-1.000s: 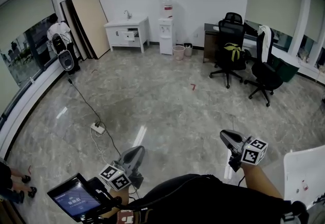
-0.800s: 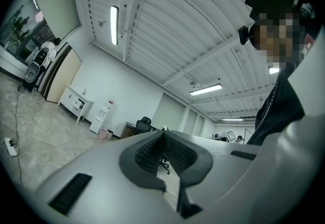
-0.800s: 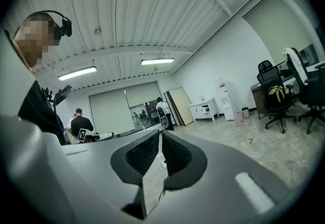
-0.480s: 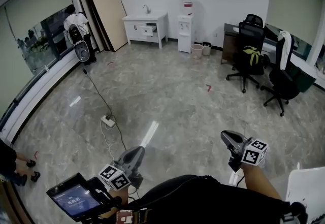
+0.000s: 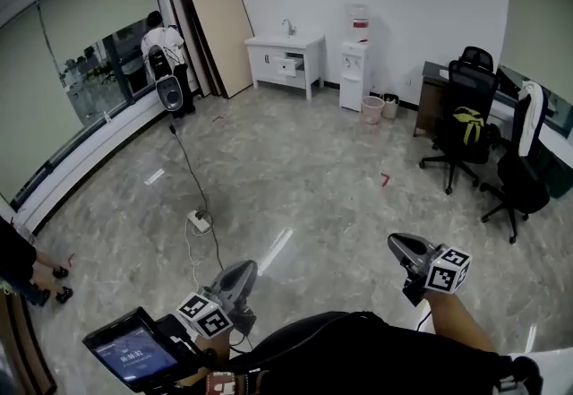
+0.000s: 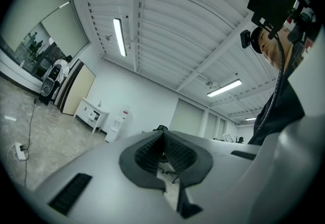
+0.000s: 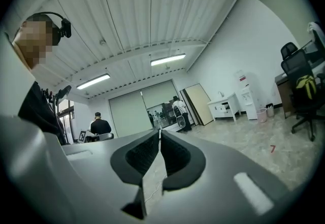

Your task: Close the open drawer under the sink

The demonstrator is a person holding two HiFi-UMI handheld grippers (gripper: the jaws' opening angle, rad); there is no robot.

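Observation:
The white sink cabinet (image 5: 285,57) stands against the far wall, well across the room from me. One of its drawers (image 5: 288,66) is pulled out. In the head view my left gripper (image 5: 246,266) and right gripper (image 5: 394,242) are held level, low in the picture, far from the cabinet. Both are shut with nothing between their jaws. The cabinet (image 6: 91,114) is small at the left of the left gripper view, beyond that gripper (image 6: 162,134). In the right gripper view the cabinet (image 7: 224,106) sits right of that gripper (image 7: 159,133).
A water dispenser (image 5: 355,71) and bins (image 5: 372,108) stand right of the cabinet, boards (image 5: 224,35) lean to its left. A person (image 5: 159,39) and a speaker (image 5: 168,90) are by the window. A cable with power strip (image 5: 200,222) crosses the floor. Office chairs (image 5: 461,129) are at right.
The head view has swung left: cabinet, dispenser and chairs have shifted right in the picture and look slightly nearer. Both grippers keep their places in the picture and stay shut.

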